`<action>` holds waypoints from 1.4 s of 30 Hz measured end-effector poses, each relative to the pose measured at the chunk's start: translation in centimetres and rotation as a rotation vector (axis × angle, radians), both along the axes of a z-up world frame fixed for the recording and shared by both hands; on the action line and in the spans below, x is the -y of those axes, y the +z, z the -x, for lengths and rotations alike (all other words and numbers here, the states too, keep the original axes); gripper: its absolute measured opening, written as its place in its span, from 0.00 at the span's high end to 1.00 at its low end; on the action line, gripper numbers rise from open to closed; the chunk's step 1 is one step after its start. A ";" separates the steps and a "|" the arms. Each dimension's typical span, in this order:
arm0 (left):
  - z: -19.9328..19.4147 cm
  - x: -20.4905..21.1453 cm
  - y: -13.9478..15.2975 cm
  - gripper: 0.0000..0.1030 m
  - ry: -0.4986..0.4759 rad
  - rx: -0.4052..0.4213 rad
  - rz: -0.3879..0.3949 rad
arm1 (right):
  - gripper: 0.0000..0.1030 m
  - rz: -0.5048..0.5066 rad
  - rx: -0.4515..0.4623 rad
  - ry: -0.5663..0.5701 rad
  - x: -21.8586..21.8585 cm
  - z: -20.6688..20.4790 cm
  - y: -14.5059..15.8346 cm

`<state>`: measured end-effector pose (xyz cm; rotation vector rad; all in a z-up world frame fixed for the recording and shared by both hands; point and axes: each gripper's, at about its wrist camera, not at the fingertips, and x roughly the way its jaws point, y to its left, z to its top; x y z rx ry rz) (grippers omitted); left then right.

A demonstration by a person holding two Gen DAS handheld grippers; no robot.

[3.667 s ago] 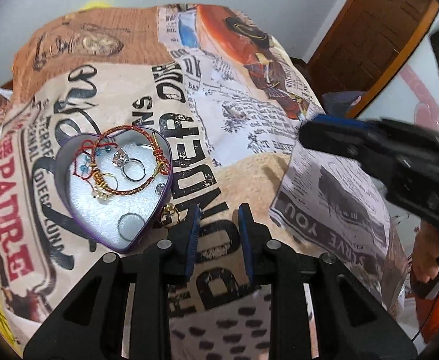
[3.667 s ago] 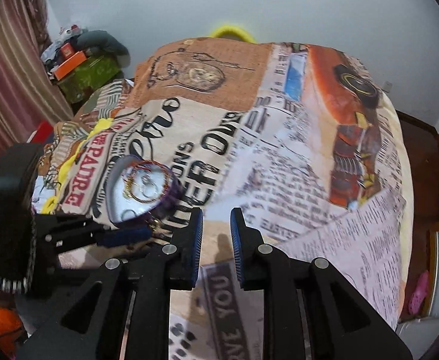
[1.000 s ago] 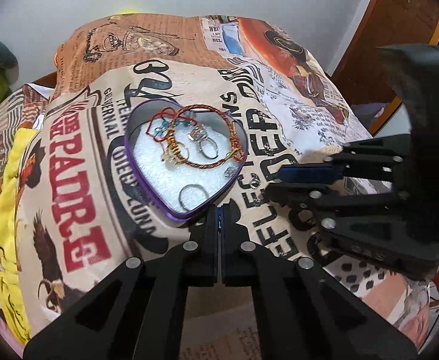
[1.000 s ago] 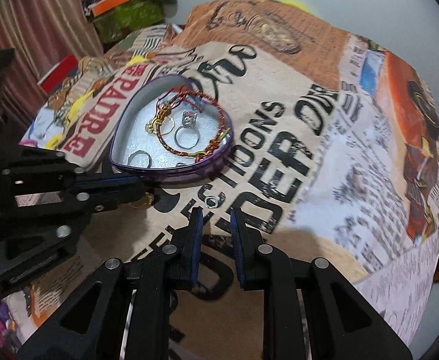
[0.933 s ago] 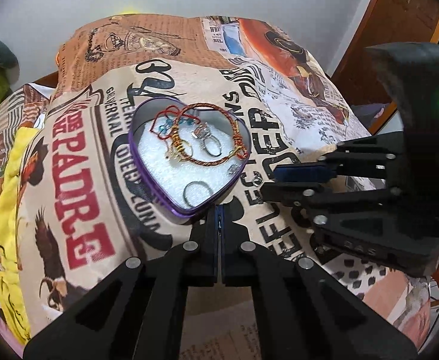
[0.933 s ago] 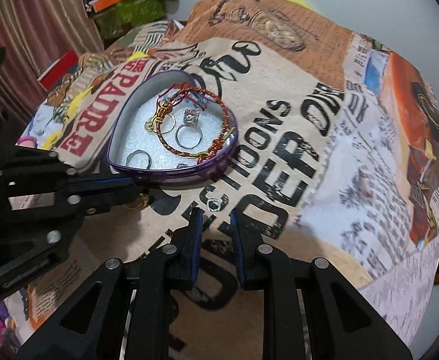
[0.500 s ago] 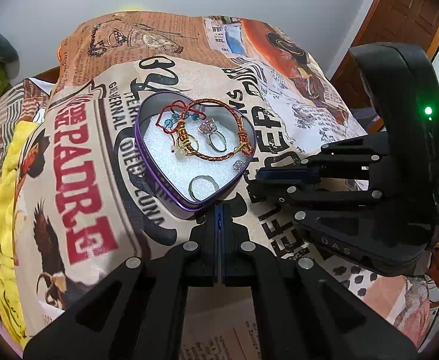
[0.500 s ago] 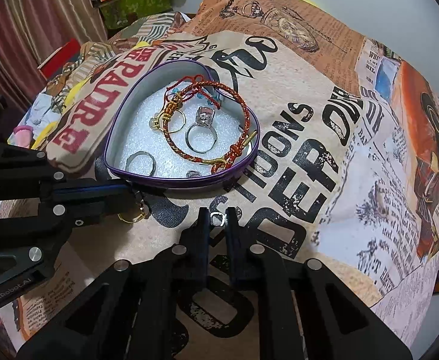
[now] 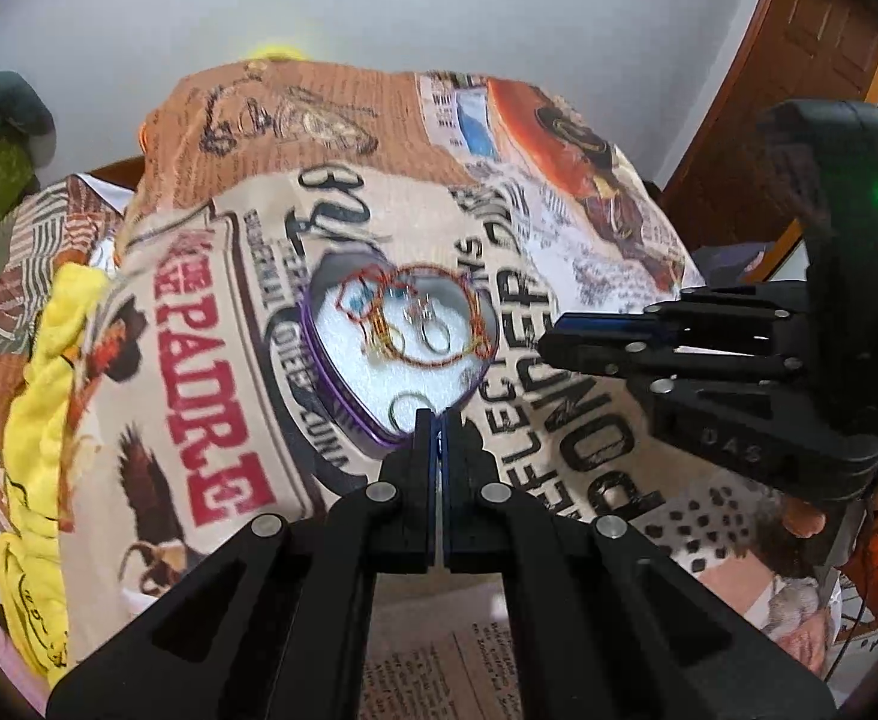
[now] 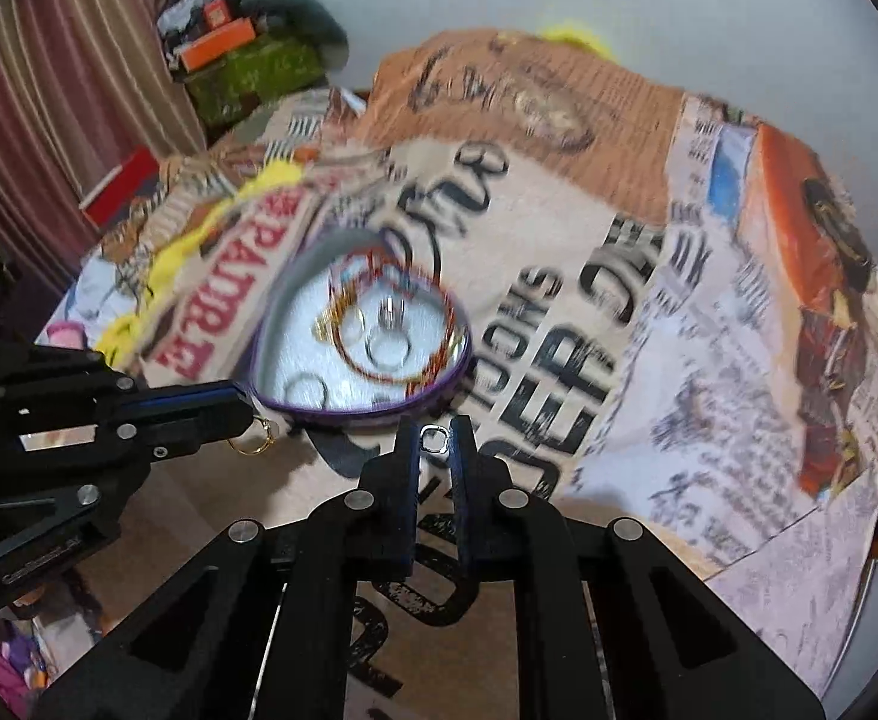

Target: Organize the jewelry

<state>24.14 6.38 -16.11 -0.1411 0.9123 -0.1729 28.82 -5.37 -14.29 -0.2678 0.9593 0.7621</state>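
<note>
A purple heart-shaped box (image 9: 343, 372) (image 10: 271, 372) with white lining lies on the printed cloth and holds bracelets and rings. My left gripper (image 9: 438, 420) (image 10: 247, 411) is shut on a gold ring (image 10: 253, 435), held just left of the box tip. My right gripper (image 10: 435, 435) (image 9: 550, 339) is shut on a small silver ring (image 10: 433, 439), held just in front of the box. Both are lifted off the cloth; the image is motion-blurred.
A cloth with newspaper print (image 9: 559, 450) (image 10: 649, 360) covers the table. A yellow cloth (image 9: 37, 390) hangs at the left edge. A wooden door (image 9: 799, 90) is at the right; boxes and clutter (image 10: 229, 54) stand by the curtain.
My right gripper closed on the silver ring and lifted it. My left gripper stayed shut on the gold ring. Both rose away from the cloth.
</note>
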 end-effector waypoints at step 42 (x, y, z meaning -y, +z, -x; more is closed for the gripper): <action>-2.5 -4.1 -0.5 0.89 0.064 0.045 -0.027 | 0.91 0.022 -0.031 0.064 -5.2 -0.2 -2.3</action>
